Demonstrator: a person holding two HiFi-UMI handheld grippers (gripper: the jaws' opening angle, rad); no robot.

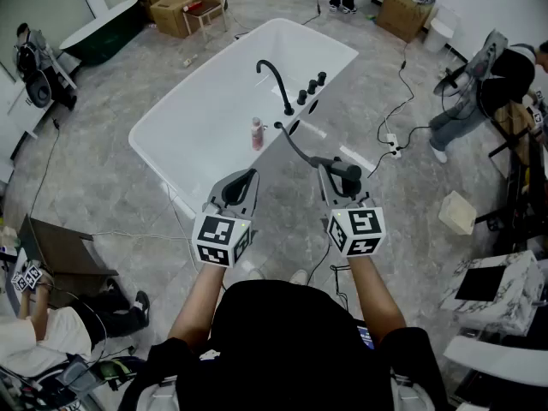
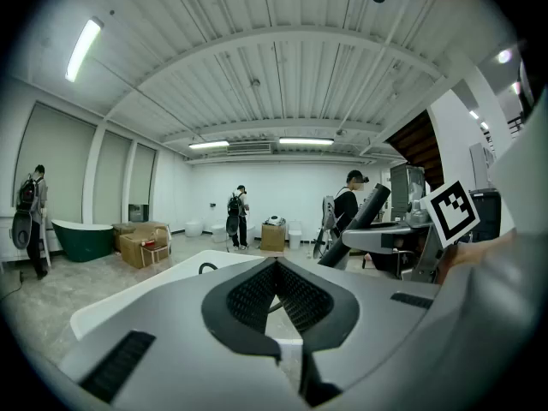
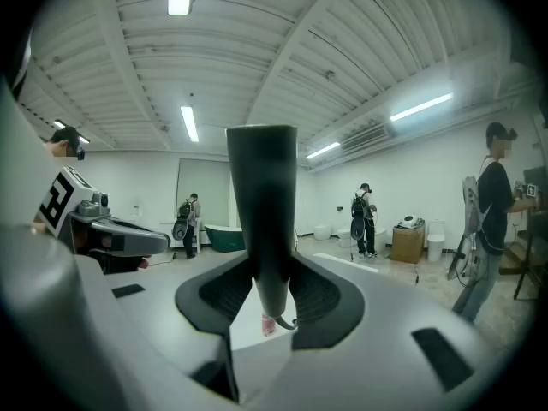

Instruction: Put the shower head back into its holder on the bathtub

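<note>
The white bathtub (image 1: 147, 148) lies ahead in the head view, with a black curved faucet (image 1: 276, 80) and black knobs (image 1: 312, 84) on its right ledge. My right gripper (image 1: 336, 182) is shut on the black shower head (image 1: 344, 170), held short of the tub's near end. Its hose (image 1: 295, 146) curves back to the ledge. In the right gripper view the handle (image 3: 261, 204) stands upright between the pads. My left gripper (image 1: 242, 182) hangs beside it, shut with nothing in it (image 2: 276, 268). A pink bottle (image 1: 256, 134) stands in the tub.
Cardboard boxes (image 1: 184, 2) and a dark green tub (image 1: 103, 32) stand far left. Cables and a power strip (image 1: 390, 144) lie right of the bathtub, with a white box (image 1: 456, 212) nearby. One person sits at lower left (image 1: 51, 328); others stand at the right (image 1: 479, 92).
</note>
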